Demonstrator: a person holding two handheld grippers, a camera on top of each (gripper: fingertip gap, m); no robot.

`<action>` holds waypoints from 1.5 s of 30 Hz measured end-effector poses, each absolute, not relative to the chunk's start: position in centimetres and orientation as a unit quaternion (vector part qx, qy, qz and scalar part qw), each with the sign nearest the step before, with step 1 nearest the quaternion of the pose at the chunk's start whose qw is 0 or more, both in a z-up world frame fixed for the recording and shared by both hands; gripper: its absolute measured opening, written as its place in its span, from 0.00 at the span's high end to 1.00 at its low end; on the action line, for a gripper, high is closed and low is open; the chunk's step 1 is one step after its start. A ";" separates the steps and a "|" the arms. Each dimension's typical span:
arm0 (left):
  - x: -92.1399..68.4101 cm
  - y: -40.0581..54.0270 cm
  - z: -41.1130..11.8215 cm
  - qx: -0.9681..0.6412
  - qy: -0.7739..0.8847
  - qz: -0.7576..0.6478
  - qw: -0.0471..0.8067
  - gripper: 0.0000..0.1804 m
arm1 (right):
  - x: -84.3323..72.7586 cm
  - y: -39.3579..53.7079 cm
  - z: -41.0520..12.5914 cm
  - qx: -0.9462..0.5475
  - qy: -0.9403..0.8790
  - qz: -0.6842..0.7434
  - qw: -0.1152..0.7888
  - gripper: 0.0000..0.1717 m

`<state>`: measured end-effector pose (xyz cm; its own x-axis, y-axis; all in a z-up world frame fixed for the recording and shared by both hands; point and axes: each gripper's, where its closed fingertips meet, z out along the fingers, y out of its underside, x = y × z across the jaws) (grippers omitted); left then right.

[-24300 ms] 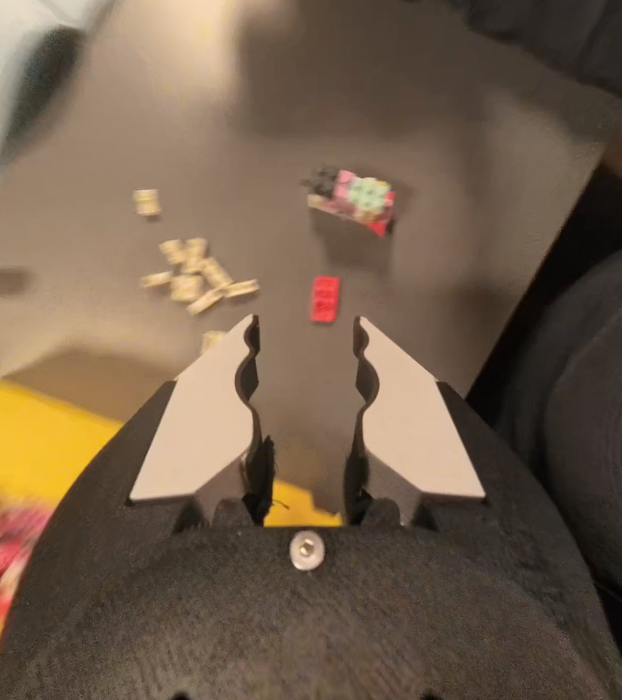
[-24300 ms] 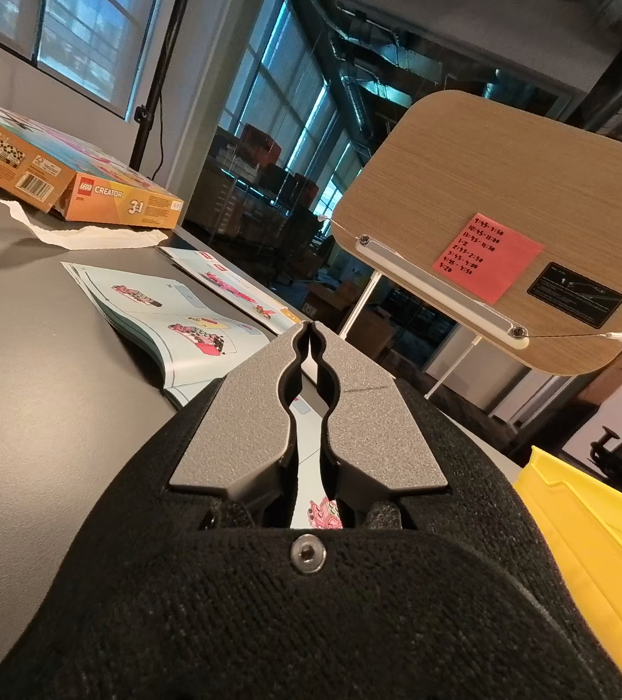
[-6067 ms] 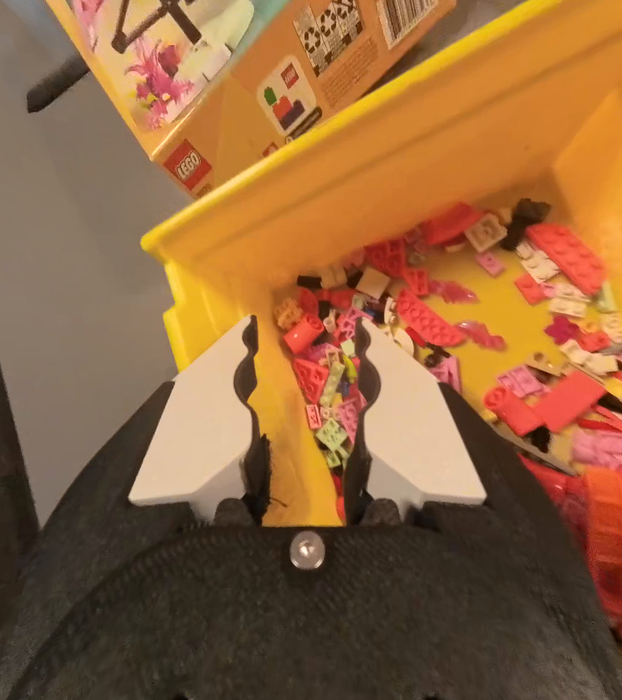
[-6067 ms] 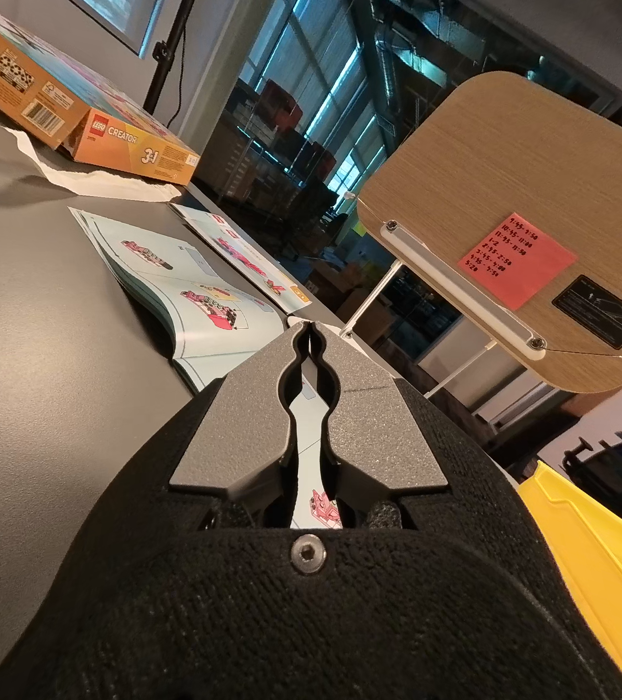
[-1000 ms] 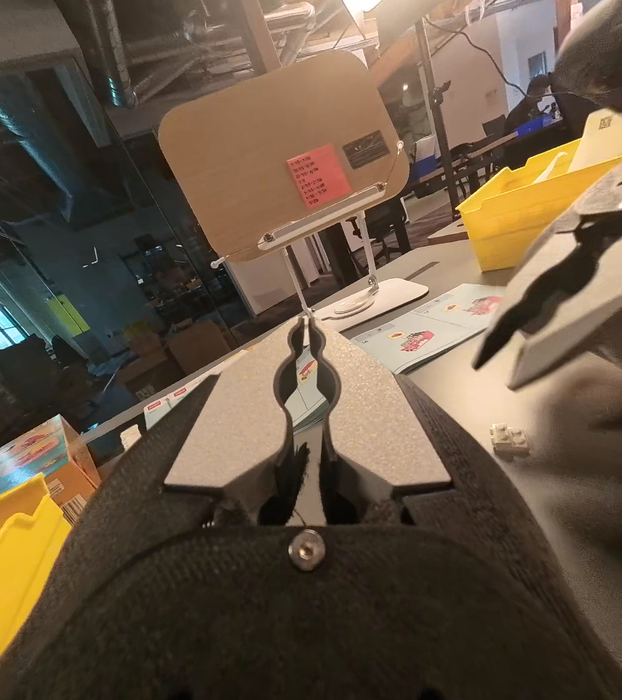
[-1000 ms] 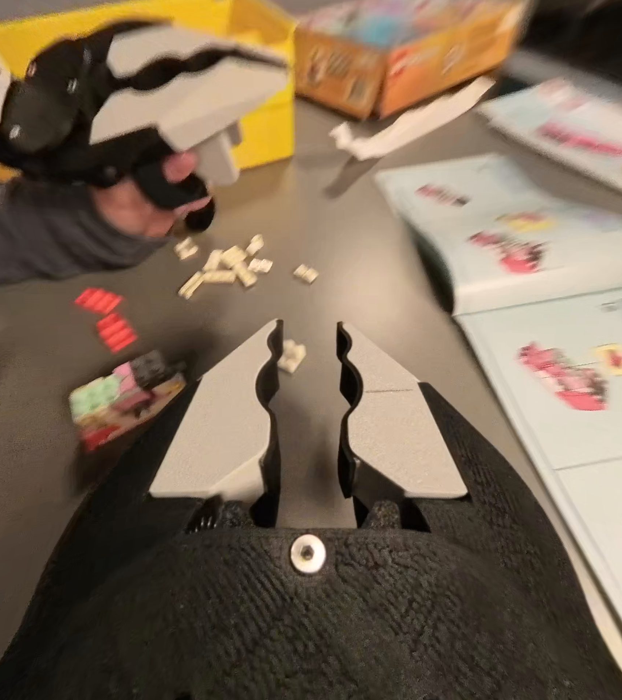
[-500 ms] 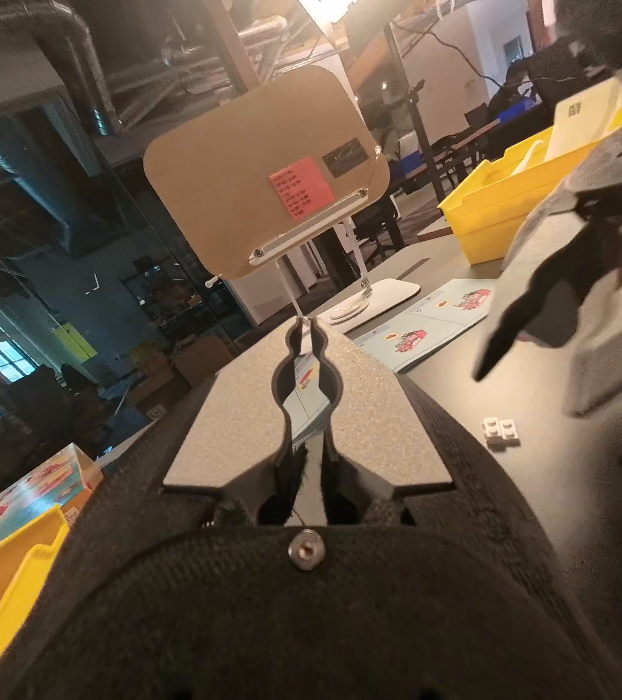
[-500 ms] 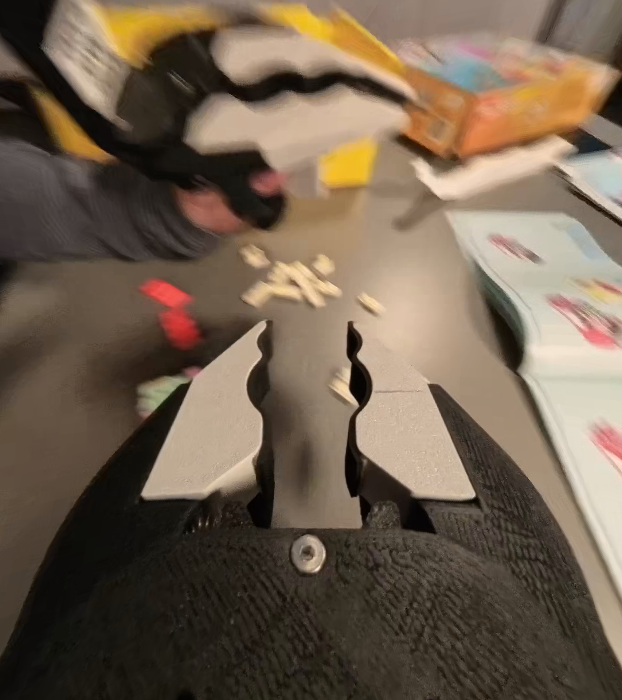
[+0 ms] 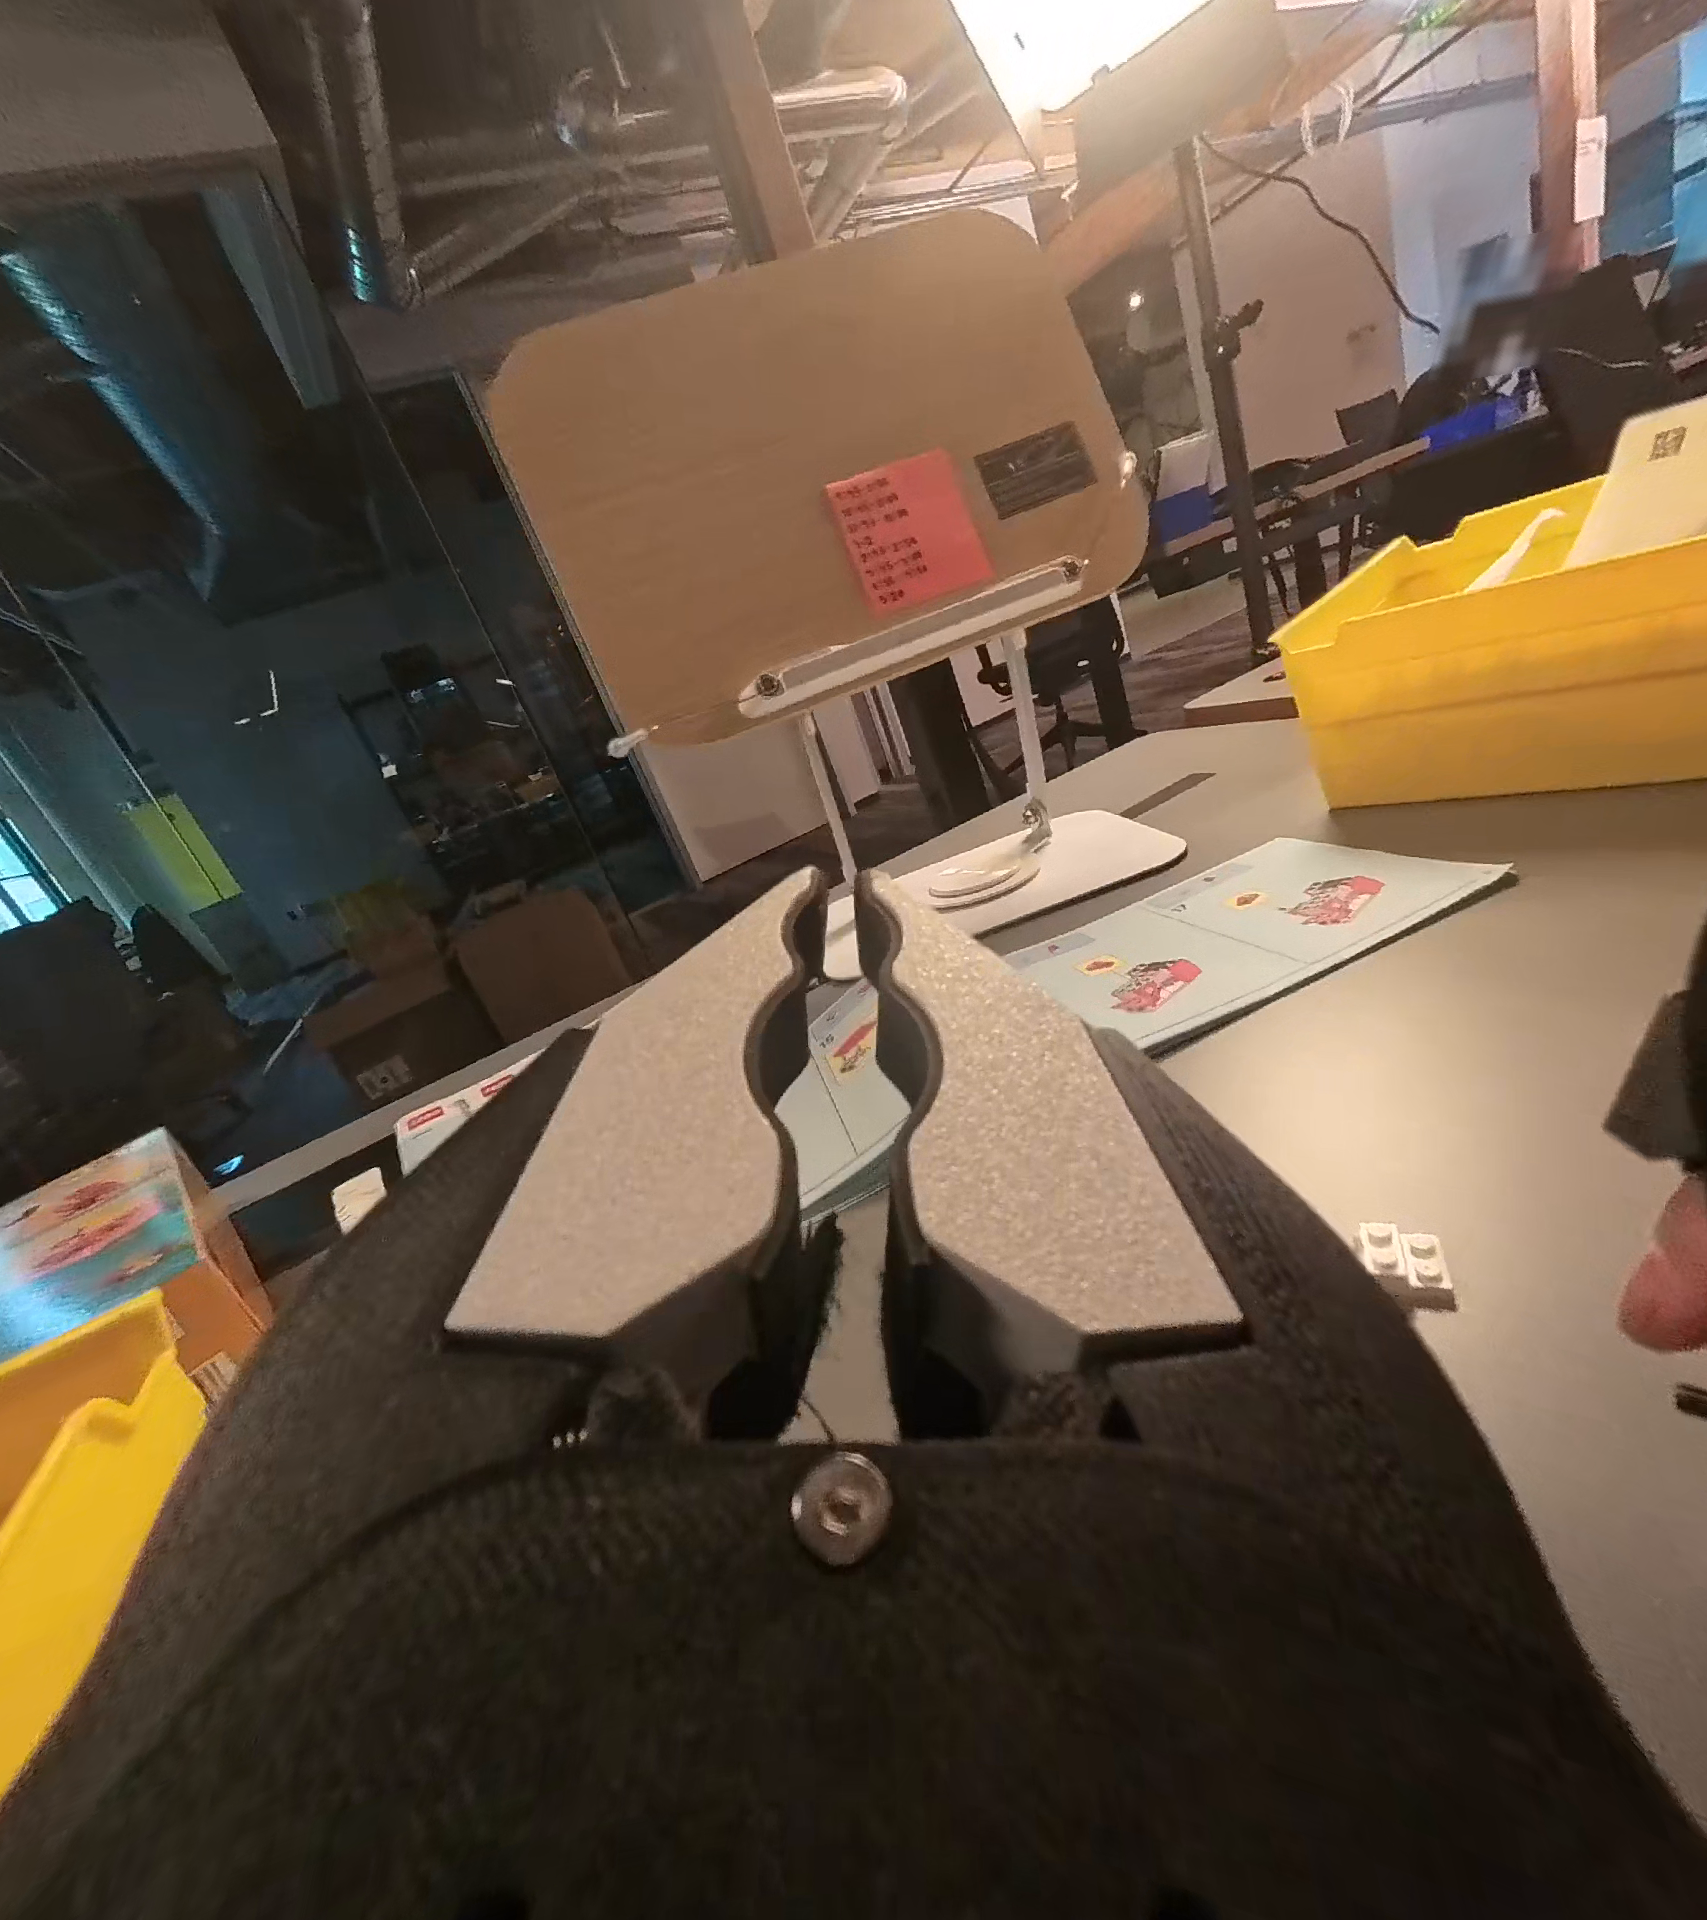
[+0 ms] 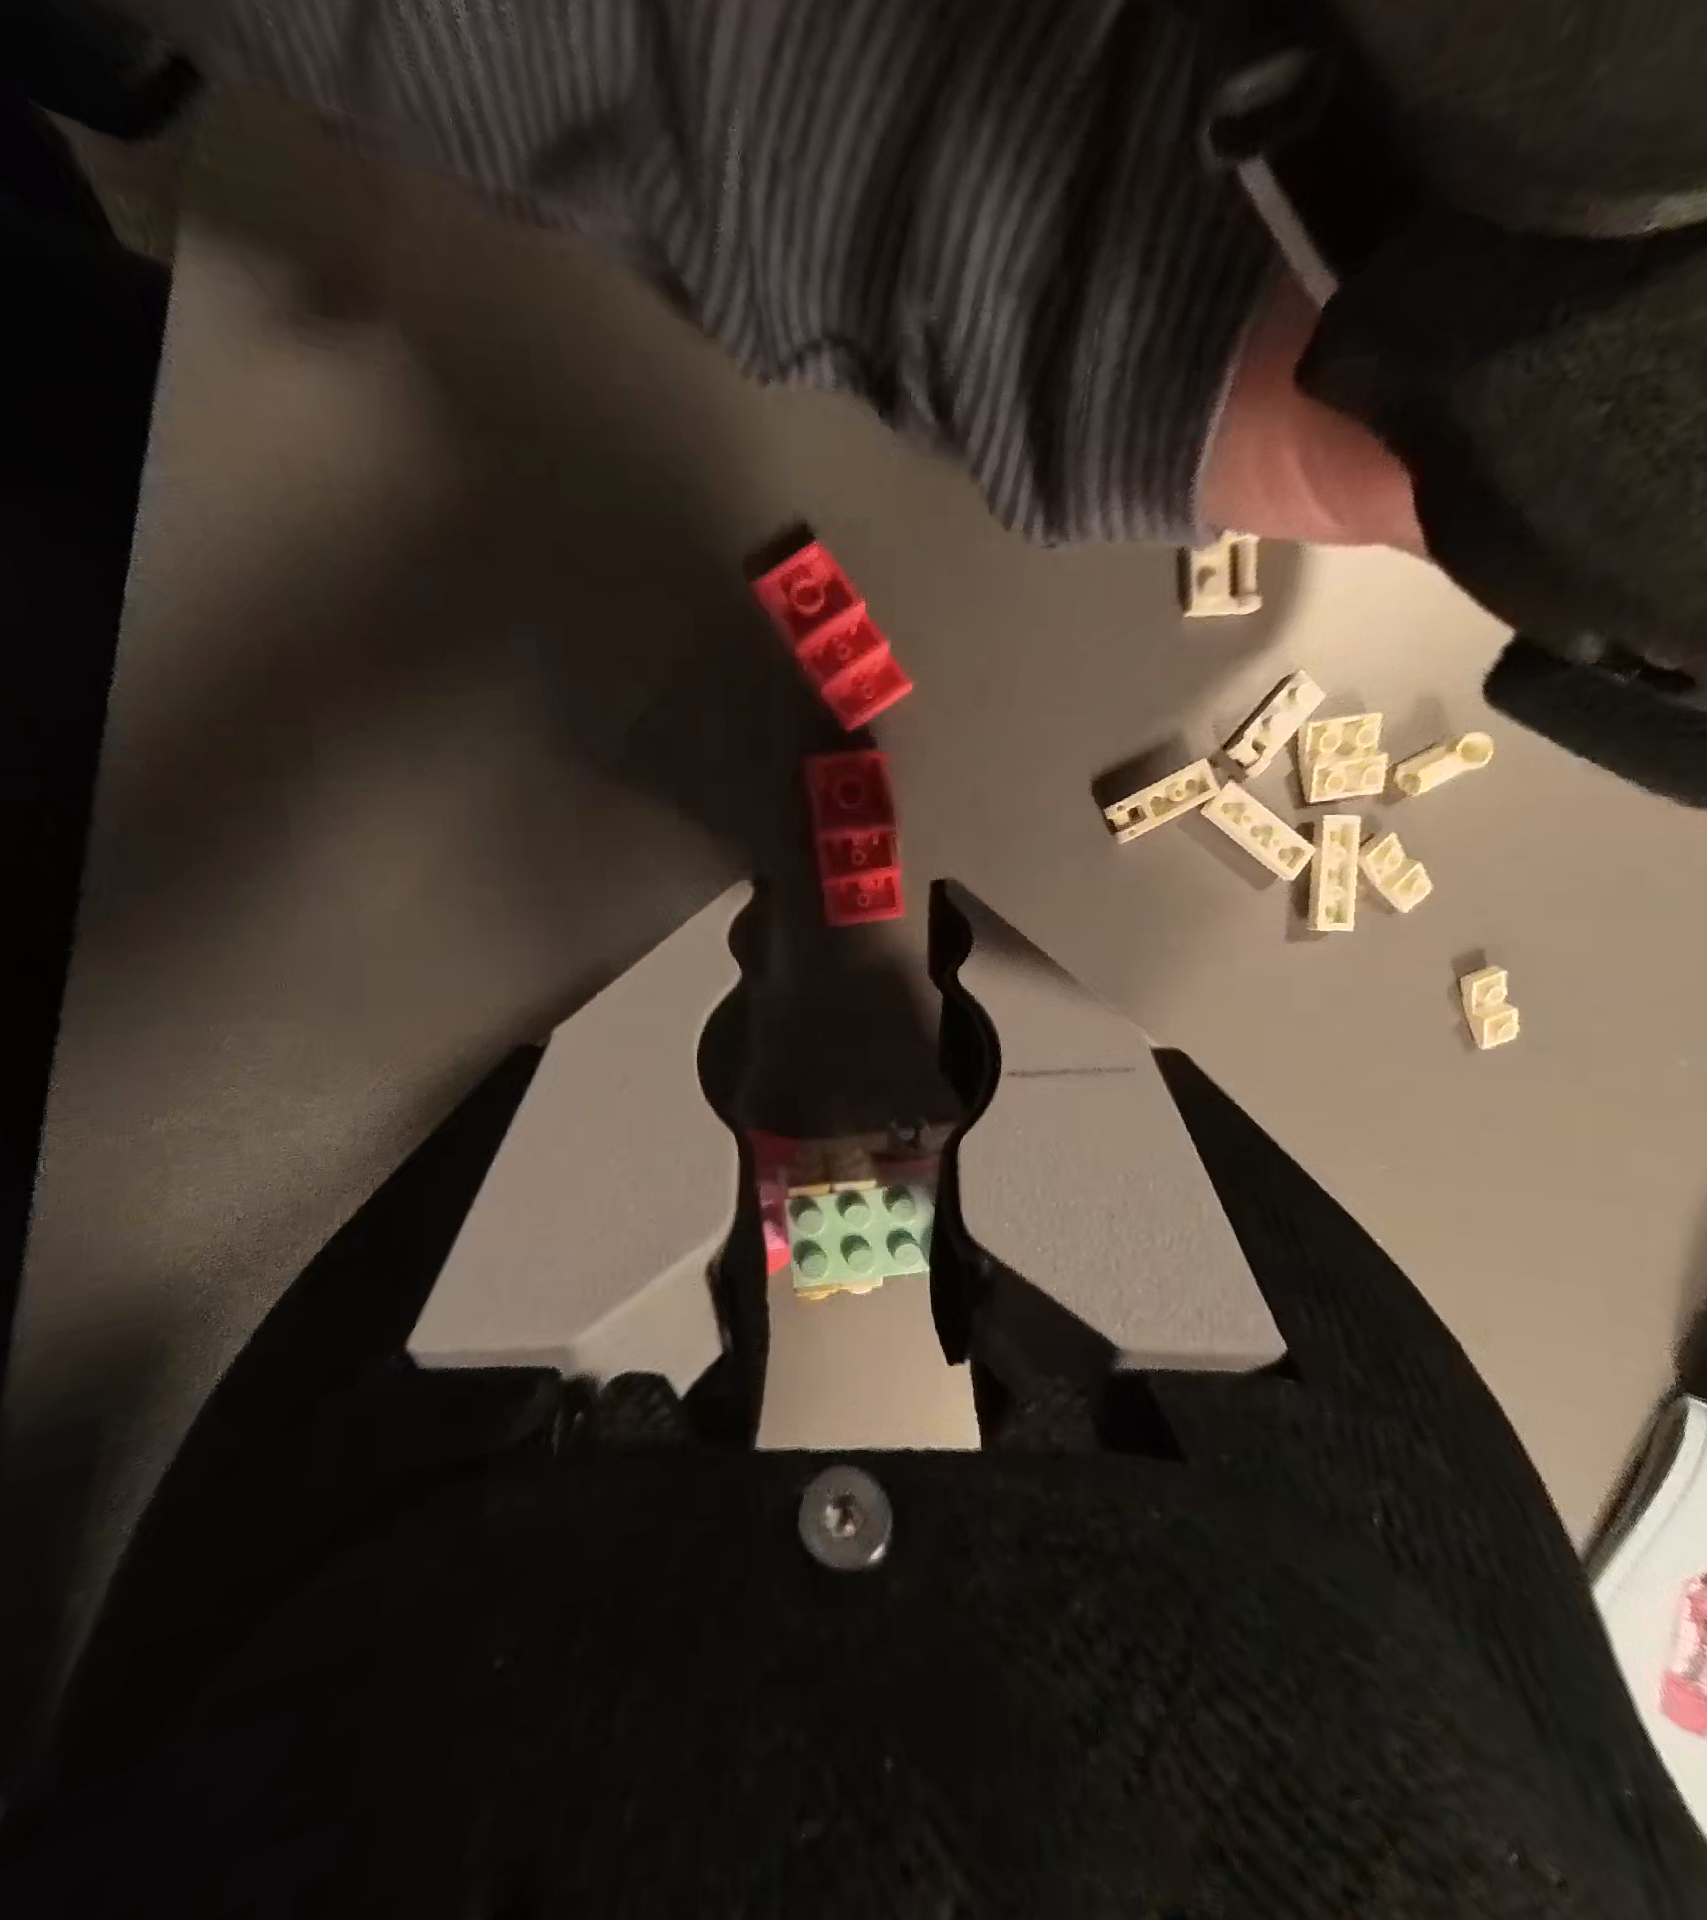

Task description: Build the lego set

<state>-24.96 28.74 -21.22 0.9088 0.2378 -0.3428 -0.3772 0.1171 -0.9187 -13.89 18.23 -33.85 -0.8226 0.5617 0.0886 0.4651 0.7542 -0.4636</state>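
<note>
Your right gripper [image 10: 844, 904] points straight down at the grey bench [image 10: 392, 582], its jaws part-open. Between the fingers, well back from the tips, sits a small built block model with a pale green studded top [image 10: 859, 1236]; whether the pads press on it cannot be told. A red three-stud brick [image 10: 857, 842] lies just beyond the fingertips, a second red brick [image 10: 830, 636] past it, and a scatter of cream-white small bricks [image 10: 1285, 810] to the right. Closing here could tip or skew the model, or nudge the near red brick. Your left gripper [image 9: 836, 891], jaws almost together on nothing, aims at a wooden book stand [image 9: 807, 488]; a sleeved forearm [image 10: 932, 260] crowds overhead.
</note>
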 end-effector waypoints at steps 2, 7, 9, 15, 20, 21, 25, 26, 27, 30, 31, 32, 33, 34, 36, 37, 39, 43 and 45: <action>-25.1 28.6 -21.0 -0.628 0.050 0.203 0.749 0.98 | -14.0 17.9 -34.0 -0.276 -0.936 0.200 0.089 0.85; -25.6 28.5 -21.1 -0.630 0.040 0.202 0.749 0.98 | -14.4 17.4 -34.8 -0.262 -0.950 0.151 0.074 0.87; -25.8 28.4 -21.1 -0.630 0.037 0.200 0.749 0.98 | -14.4 17.3 -34.8 -0.259 -0.951 0.148 0.075 0.91; -25.2 28.5 -20.9 -0.628 0.053 0.208 0.748 0.98 | -14.1 16.9 -34.6 -0.263 -0.950 0.158 0.063 0.92; -25.5 28.4 -20.7 -0.627 0.045 0.209 0.749 0.98 | -14.8 18.7 -29.7 -0.280 -0.909 0.264 0.162 0.92; -25.4 28.4 -20.7 -0.627 0.045 0.206 0.750 0.98 | -15.1 19.7 -28.3 -0.290 -0.889 0.298 0.194 0.92; -24.6 28.7 -21.0 -0.630 0.059 0.202 0.748 0.98 | -17.2 26.8 -23.4 -0.349 -0.754 0.418 0.368 0.92; -24.2 28.9 -21.1 -0.631 0.066 0.199 0.747 0.96 | -17.4 28.6 -22.8 -0.366 -0.711 0.453 0.392 0.92; -23.6 29.0 -21.2 -0.632 0.076 0.194 0.747 0.94 | -17.4 29.8 -22.4 -0.382 -0.667 0.498 0.402 0.92; -20.4 29.3 -21.6 -0.628 0.139 0.147 0.751 0.84 | -16.6 32.4 -20.8 -0.408 -0.501 0.659 0.384 0.92; -19.5 29.5 -21.9 -0.631 0.155 0.130 0.749 0.80 | -16.3 33.0 -20.5 -0.415 -0.453 0.703 0.360 0.92; -18.8 29.7 -22.3 -0.638 0.164 0.118 0.743 0.77 | -16.2 33.4 -20.3 -0.416 -0.422 0.732 0.336 0.92; -18.3 29.9 -22.6 -0.644 0.172 0.108 0.738 0.74 | -16.2 33.7 -20.4 -0.420 -0.404 0.747 0.319 0.92; -17.8 30.0 -22.7 -0.648 0.177 0.104 0.733 0.72 | -16.3 33.9 -20.6 -0.425 -0.393 0.756 0.307 0.92; -17.4 30.1 -22.9 -0.652 0.183 0.114 0.727 0.71 | -16.4 33.8 -20.8 -0.425 -0.383 0.768 0.288 0.92; -17.2 30.1 -22.9 -0.653 0.188 0.124 0.723 0.72 | -16.5 33.4 -20.9 -0.423 -0.382 0.773 0.280 0.92; -17.4 30.2 -23.1 -0.656 0.189 0.155 0.714 0.74 | -16.8 32.6 -21.1 -0.421 -0.386 0.777 0.266 0.92; -17.3 30.2 -23.4 -0.662 0.200 0.193 0.696 0.79 | -17.3 31.0 -21.5 -0.417 -0.393 0.781 0.250 0.92; -16.9 30.3 -23.7 -0.668 0.203 0.184 0.692 0.79 | -17.4 30.4 -21.5 -0.413 -0.395 0.783 0.246 0.92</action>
<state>-16.91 30.32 -23.68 0.8496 -0.0169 -0.5271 -0.5262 0.0405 -0.8494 -17.42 30.42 -21.49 -0.5373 0.7120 -0.4520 -0.0596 -0.5667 -0.8218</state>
